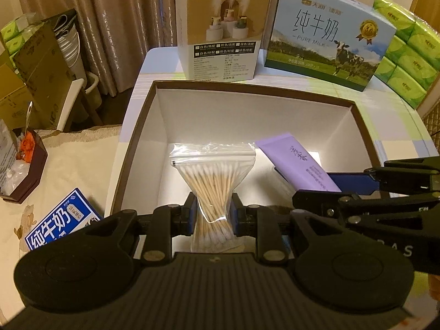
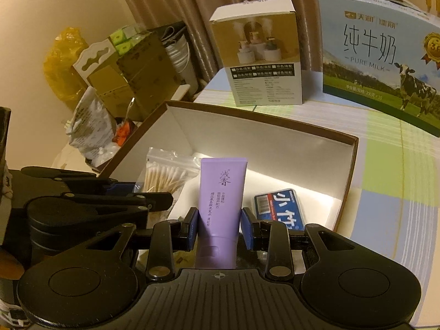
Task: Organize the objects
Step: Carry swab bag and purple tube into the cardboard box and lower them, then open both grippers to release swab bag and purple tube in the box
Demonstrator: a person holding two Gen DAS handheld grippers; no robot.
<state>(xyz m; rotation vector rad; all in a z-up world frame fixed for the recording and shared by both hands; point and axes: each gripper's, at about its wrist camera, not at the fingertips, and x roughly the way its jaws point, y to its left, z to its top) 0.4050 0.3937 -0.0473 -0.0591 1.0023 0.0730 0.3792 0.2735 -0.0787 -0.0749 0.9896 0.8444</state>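
While my left gripper (image 1: 214,214) is squeezing the bag of cotton swabs (image 1: 213,189) at its middle, my right gripper (image 2: 219,227) is clamping the purple tube (image 2: 220,192); I am holding both over the open brown-rimmed box (image 1: 247,89). Inside it, a small blue pack (image 2: 279,207) is lying just right of the tube. Beyond the box, a humidifier carton (image 1: 222,30) and a milk carton (image 1: 327,35) are standing on the table (image 2: 390,165)

Right gripper (image 2: 219,227) clamping purple tube (image 2: 221,189) over open box (image 2: 349,181), cotton swab bag (image 2: 165,176) left
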